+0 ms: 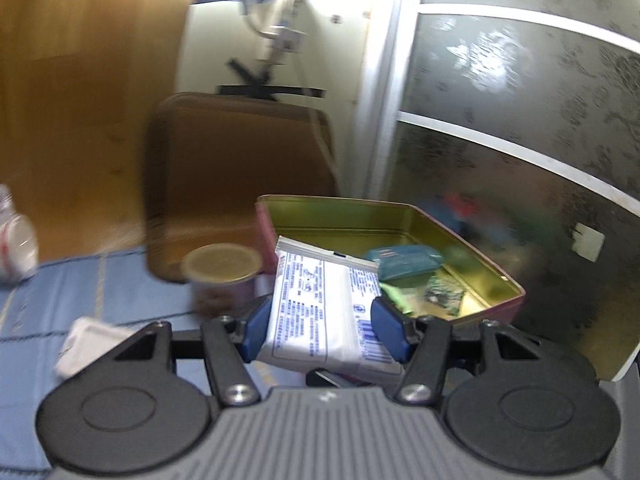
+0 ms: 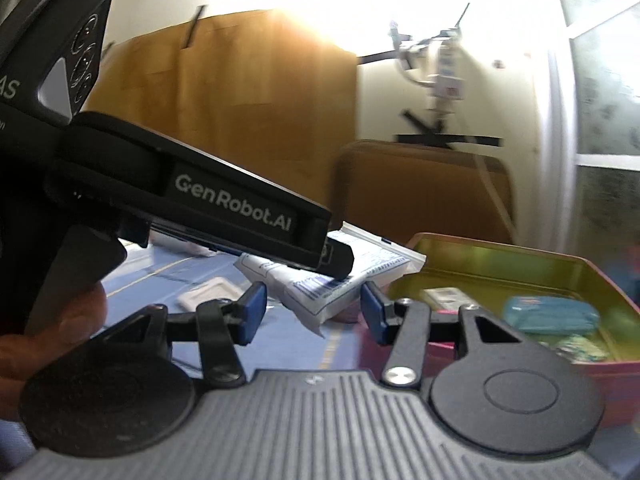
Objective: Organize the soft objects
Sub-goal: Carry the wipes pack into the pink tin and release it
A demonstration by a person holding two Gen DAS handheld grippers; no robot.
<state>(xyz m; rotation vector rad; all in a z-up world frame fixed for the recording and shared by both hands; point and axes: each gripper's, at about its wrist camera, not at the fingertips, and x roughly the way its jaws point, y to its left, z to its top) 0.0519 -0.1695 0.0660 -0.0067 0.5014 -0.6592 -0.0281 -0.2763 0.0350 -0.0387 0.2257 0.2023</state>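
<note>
My left gripper is shut on a white tissue pack with blue print and holds it above the near left edge of an open pink tin with a gold inside. In the tin lie a teal pack and green-patterned packets. In the right wrist view my right gripper is open and empty. The left gripper's black body crosses in front of it, carrying the white pack toward the tin. The teal pack lies in the tin.
A blue quilted cloth covers the surface. A sealed cup stands left of the tin. A small white packet lies at left; a similar white packet shows in the right wrist view. A clear bottle is at far left. A brown suitcase stands behind.
</note>
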